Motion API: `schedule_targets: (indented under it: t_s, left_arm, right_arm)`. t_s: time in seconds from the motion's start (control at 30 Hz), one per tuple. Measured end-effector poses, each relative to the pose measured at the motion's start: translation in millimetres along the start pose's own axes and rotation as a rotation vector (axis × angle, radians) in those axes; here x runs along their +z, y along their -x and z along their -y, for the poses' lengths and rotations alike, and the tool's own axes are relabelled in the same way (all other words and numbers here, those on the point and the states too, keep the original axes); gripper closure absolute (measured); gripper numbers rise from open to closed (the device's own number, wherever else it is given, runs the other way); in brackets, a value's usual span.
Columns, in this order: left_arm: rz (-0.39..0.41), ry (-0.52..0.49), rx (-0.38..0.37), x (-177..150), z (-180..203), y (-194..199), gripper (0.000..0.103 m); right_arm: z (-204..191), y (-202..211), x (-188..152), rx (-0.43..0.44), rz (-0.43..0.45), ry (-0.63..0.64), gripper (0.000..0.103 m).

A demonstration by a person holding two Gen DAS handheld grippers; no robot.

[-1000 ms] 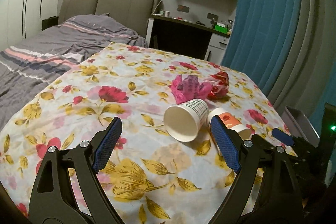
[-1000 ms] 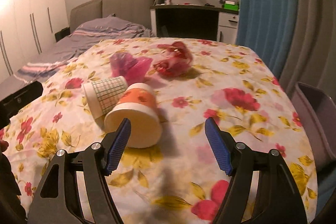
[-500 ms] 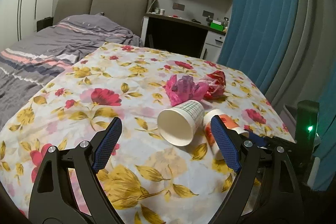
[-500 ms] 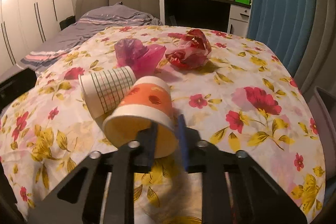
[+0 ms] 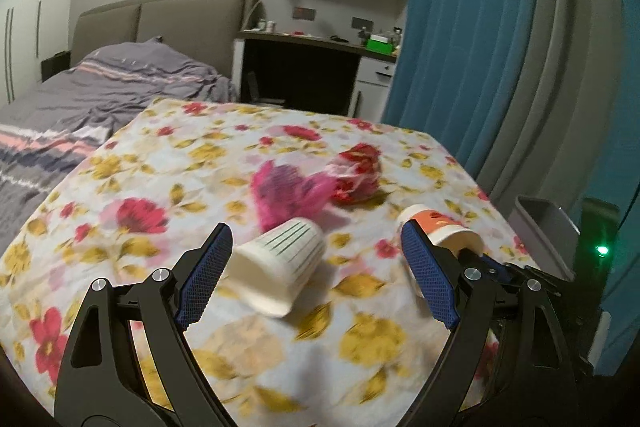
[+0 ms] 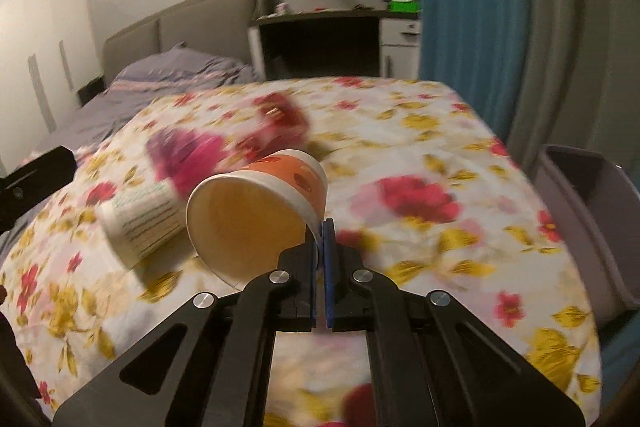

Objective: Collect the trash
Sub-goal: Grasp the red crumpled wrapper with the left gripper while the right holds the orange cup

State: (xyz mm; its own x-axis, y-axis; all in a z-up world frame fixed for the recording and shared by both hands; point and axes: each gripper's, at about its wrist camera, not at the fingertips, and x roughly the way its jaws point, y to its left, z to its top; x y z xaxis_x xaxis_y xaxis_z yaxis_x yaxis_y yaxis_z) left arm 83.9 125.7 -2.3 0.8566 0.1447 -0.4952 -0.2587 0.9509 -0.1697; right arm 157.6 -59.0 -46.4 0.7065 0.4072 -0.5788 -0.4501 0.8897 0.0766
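My right gripper [image 6: 321, 243] pinches the rim of the orange paper cup [image 6: 256, 215], its blue pads pressed together on the thin wall at the cup's lower right edge. The jaws have just been closing, and the cup's lip sits between them. The cup lies tilted, mouth toward the camera, over the floral tablecloth [image 6: 460, 235].

At about nine o'clock from that cup, the white cup with green lines [image 6: 140, 223] lies on its side, just beside it. Behind both, toward twelve o'clock, sit a crumpled pink wrapper [image 6: 188, 155] and a crumpled red wrapper [image 6: 280, 123], touching or nearly so; motion blur smears their edges. A grey bin [image 6: 588, 227] stands off the table's edge at three o'clock.

My left gripper [image 5: 316, 267] stands spread wide, nothing between its pads. In its view the white cup with green lines [image 5: 280, 267] lies ahead, its open mouth toward the camera, nearer the left finger. The orange paper cup [image 5: 440, 227] shows at two o'clock, partly hidden behind the right finger, with the right gripper [image 5: 472, 255] clamped on its rim. The pink wrapper [image 5: 288, 191] and red wrapper [image 5: 358, 175] lie beyond at twelve o'clock, the grey bin [image 5: 548, 231] at three.
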Motion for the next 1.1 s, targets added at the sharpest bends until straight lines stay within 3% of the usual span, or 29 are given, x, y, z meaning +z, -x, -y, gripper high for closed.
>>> schedule_targets:
  t_s: [0.17, 0.4, 0.67, 0.9, 1.1]
  left_arm:
    - [0.012, -0.033, -0.014, 16, 30, -31, 0.018]
    - [-0.054, -0.044, -0.012, 42, 62, -101, 0.018]
    - [-0.155, -0.034, 0.076, 61, 74, -186, 0.019]
    - [-0.259, -0.049, 0.1, 60, 79, -230, 0.036]
    - [-0.301, -0.043, 0.084, 54, 81, -238, 0.055]
  right_arm:
    - [43, 14, 6, -0.073, 0.047, -0.071, 0.099]
    - [89, 22, 10, -0.134, 0.067, -0.13, 0.099]
    - [117, 19, 9, -0.132, 0.058, -0.166, 0.099]
    - [122, 12, 6, -0.105, 0.051, -0.176, 0.099]
    - [127, 11, 5, -0.099, 0.049, -0.194, 0.099]
